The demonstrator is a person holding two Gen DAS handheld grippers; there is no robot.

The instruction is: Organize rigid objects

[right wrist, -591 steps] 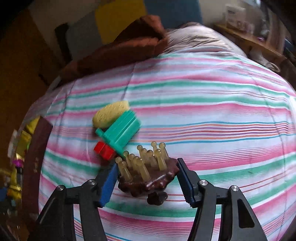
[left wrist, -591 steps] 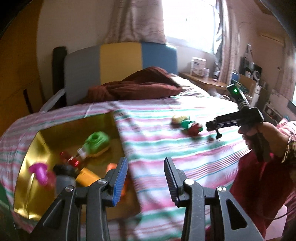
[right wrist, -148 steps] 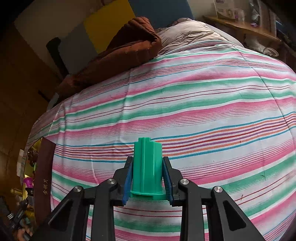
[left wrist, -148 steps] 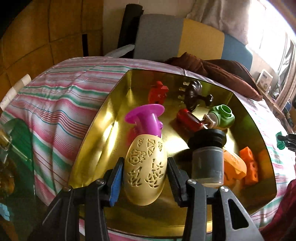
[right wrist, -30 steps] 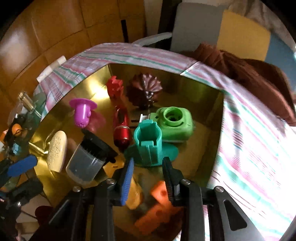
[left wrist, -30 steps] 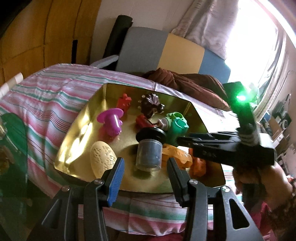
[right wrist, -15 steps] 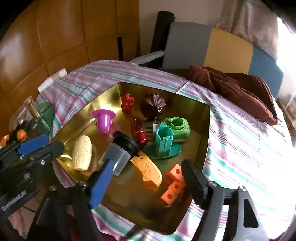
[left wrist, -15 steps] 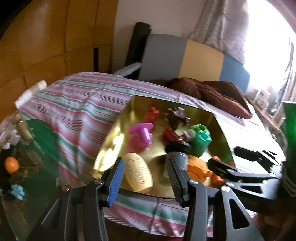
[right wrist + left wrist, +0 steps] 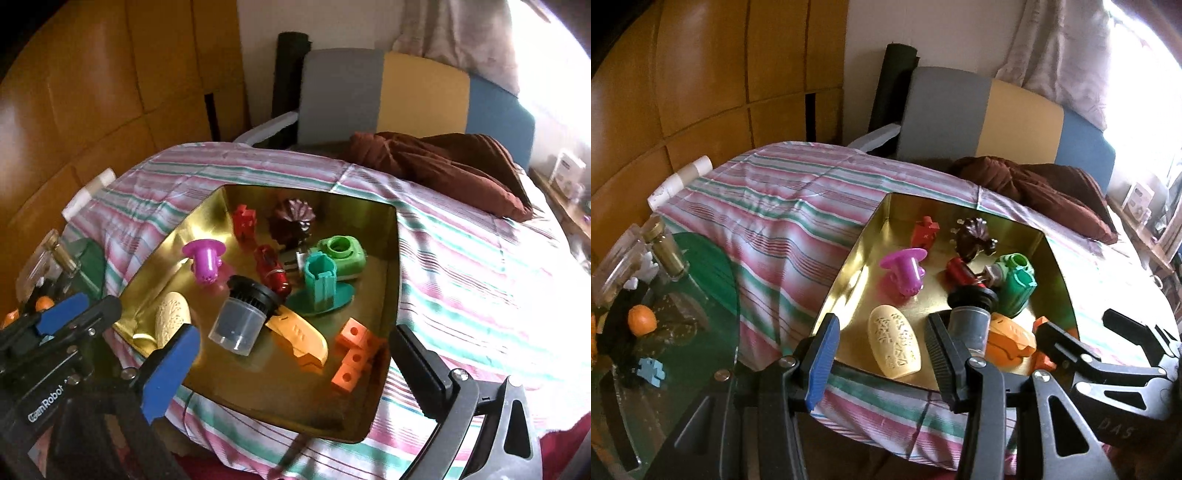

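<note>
Gold foil lines the big open box (image 9: 391, 258) on the striped bedspread (image 9: 480, 280), and everything I have to sort already lies inside it, below and ahead of both my tools. My right gripper (image 9: 295, 365) hangs over the near rim, its fingers spreading wide with nothing between them; the teal stand (image 9: 320, 286) sits upright on its base past the fingertips, toward the box's middle, just beside the green camera-shaped piece (image 9: 341, 256). My left gripper (image 9: 882, 354) hovers at the near left corner, its fingers partly apart and empty, with the cream oval (image 9: 894, 341) lying straight ahead between them, its long axis running roughly away from me. So I judge the left is nearer the oval and the grey capped jar (image 9: 242, 317), which lies tipped on its side, and the right nearer the orange blocks (image 9: 352, 354) by the right wall.

The bedspread beyond the box looks bare, though glare washes out its far right. The near box wall hides part of the floor from my left view, and the right tool covers the orange blocks there.
</note>
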